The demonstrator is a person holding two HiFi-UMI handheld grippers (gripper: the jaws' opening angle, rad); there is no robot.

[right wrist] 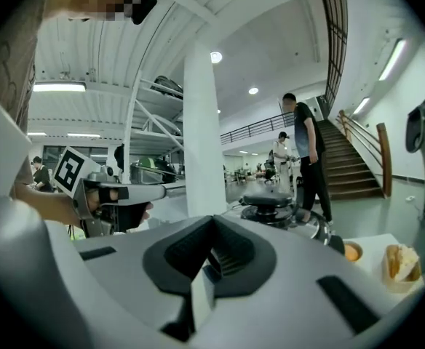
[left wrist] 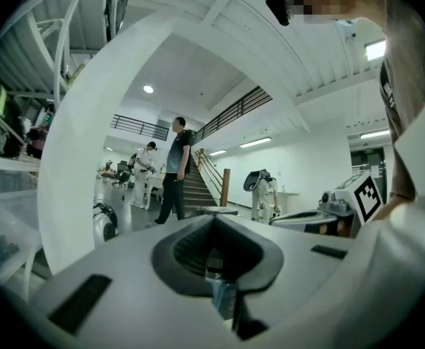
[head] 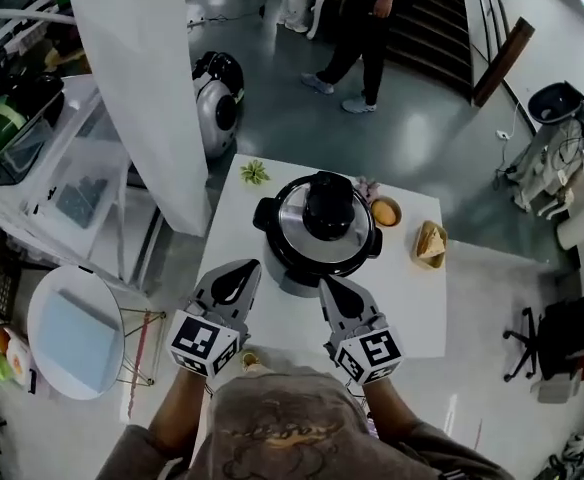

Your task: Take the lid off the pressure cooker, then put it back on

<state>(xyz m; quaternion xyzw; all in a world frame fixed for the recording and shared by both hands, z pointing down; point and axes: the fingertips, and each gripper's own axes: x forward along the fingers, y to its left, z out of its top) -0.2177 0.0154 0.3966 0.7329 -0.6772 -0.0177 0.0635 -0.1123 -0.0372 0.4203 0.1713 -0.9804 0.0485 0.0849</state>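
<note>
The pressure cooker stands on the counter, toward its far edge, with the lid on it. From the cooker, a small bowl sits at 2 o'clock, a food holder at 3 and a leafy item at 10. The left tongs are at 8 and the right tongs at 6, side by side over the counter's near half.

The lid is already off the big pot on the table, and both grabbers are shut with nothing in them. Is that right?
Not quite. The head view shows the lid sitting on the big pot on the table, not off it. The left gripper and the right gripper are indeed shut with nothing in them.
</note>
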